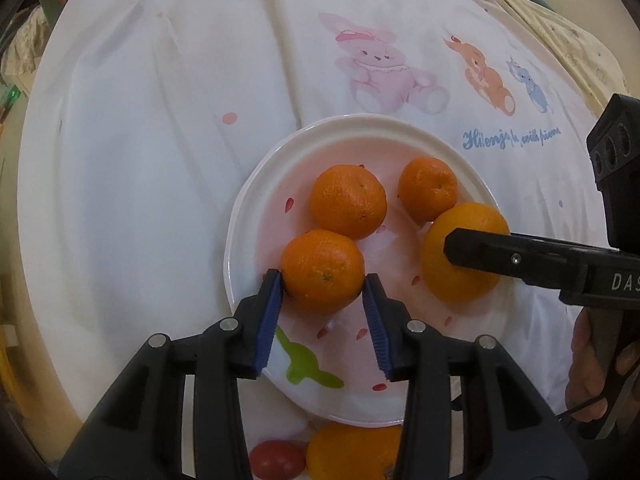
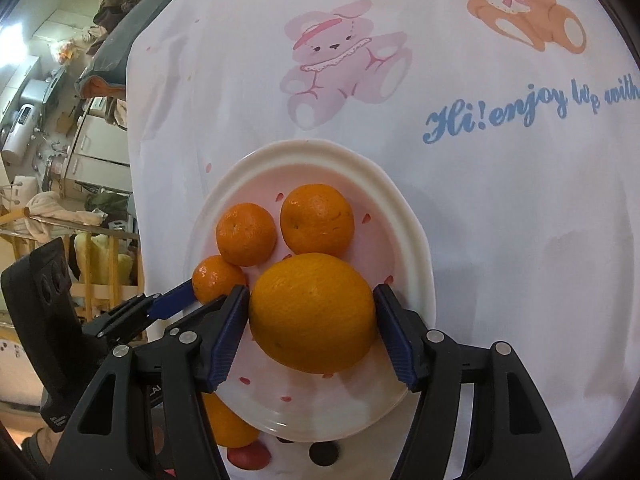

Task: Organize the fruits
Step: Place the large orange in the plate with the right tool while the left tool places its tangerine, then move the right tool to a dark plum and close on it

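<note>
Left wrist view, left gripper (image 1: 324, 280) pinching a small orange mandarin (image 1: 322, 270) on the white round plate's (image 1: 256, 184) near edge, right gripper (image 2: 312, 316) clasping a large yellow-orange orange (image 2: 314, 312).

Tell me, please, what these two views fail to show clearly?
- Left wrist view: an orange and a red fruit below the plate, cut off by the frame edge and the left gripper.
- Right wrist view: the right gripper hides the same two.

l gripper (image 1: 324, 280) round tangerine (image 1: 322, 270)
</note>
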A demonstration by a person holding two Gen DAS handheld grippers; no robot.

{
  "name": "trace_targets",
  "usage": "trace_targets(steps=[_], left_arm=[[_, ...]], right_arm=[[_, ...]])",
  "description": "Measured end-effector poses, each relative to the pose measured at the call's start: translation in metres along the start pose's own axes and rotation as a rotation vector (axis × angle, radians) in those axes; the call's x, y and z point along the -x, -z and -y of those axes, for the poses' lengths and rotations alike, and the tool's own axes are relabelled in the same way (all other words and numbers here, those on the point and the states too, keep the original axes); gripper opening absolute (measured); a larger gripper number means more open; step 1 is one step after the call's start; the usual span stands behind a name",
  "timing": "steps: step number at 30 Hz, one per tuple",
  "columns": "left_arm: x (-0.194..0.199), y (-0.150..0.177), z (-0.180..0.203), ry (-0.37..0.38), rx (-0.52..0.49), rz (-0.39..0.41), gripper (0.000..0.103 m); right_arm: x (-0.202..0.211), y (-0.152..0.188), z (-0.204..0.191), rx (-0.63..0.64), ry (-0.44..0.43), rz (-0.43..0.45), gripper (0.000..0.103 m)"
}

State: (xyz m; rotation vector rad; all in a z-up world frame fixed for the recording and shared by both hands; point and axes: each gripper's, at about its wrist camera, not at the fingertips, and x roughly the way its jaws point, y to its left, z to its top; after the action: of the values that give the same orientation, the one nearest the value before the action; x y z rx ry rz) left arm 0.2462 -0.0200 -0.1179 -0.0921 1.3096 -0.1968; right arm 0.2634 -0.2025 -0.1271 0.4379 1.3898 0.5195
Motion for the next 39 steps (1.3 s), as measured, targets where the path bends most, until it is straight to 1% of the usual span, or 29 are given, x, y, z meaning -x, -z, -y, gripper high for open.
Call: trace_targets(steps=[2, 4, 6, 7, 9, 10, 12, 15, 17, 19, 22, 25, 29, 34, 36, 39], left_arm=[[0.000, -0.001, 0.002, -0.005, 0.000, -0.009, 0.038], [-0.001, -0.002, 0.003, 0.005, 0.004, -0.019, 0.042], [0.001, -0.001, 0.006, 0.030, 0.001, -0.010, 0.059], [0.002, 0.000, 0.008, 0.027, -0.005, -0.006, 0.062], [0.004, 0.001, 0.014, 0.014, -0.023, 0.001, 0.073], [0.004, 0.001, 0.016, 0.009, -0.029, 0.004, 0.074], [0.005, 0.001, 0.017, 0.004, -0.031, 0.005, 0.074], [0.007, -0.001, 0.014, 0.011, -0.005, -0.001, 0.074], [0.011, -0.002, 0.012, 0.007, 0.012, 0.011, 0.074], [0.013, -0.001, 0.010, 0.001, 0.019, 0.022, 0.074], [0.023, 0.001, 0.008, -0.054, 0.031, 0.085, 0.074], [0.036, 0.002, 0.008, -0.078, 0.025, 0.130, 0.074], [0.055, 0.007, 0.008, -0.077, 0.043, 0.165, 0.074], [0.072, 0.016, 0.009, -0.073, 0.055, 0.185, 0.074], [0.078, 0.025, 0.008, -0.071, 0.062, 0.191, 0.074], [0.084, 0.042, 0.006, -0.053, 0.081, 0.178, 0.074]], right_arm=[[0.006, 0.000, -0.001, 0.000, -0.008, 0.025, 0.070], [0.015, -0.002, -0.003, -0.004, -0.026, 0.052, 0.081], [0.023, -0.003, -0.005, 0.004, -0.020, 0.077, 0.084], [0.025, -0.003, -0.005, 0.008, -0.018, 0.084, 0.084], [0.031, -0.004, -0.006, 0.007, -0.015, 0.097, 0.084], [0.032, -0.004, -0.005, 0.005, -0.014, 0.102, 0.084], [0.034, -0.004, -0.005, 0.003, -0.015, 0.102, 0.084], [0.034, -0.002, -0.010, 0.032, 0.001, 0.100, 0.084], [0.034, -0.003, -0.018, 0.064, 0.022, 0.109, 0.084], [0.035, -0.001, -0.023, 0.073, 0.025, 0.115, 0.084], [0.042, 0.004, -0.026, 0.077, 0.029, 0.138, 0.084], [0.050, 0.009, -0.027, 0.083, 0.033, 0.154, 0.084], [0.064, 0.016, -0.026, 0.078, 0.042, 0.173, 0.084], [0.083, 0.033, -0.022, 0.060, 0.044, 0.203, 0.084], [0.089, 0.042, -0.020, 0.052, 0.044, 0.214, 0.084], [0.096, 0.058, -0.018, 0.039, 0.043, 0.217, 0.084]])
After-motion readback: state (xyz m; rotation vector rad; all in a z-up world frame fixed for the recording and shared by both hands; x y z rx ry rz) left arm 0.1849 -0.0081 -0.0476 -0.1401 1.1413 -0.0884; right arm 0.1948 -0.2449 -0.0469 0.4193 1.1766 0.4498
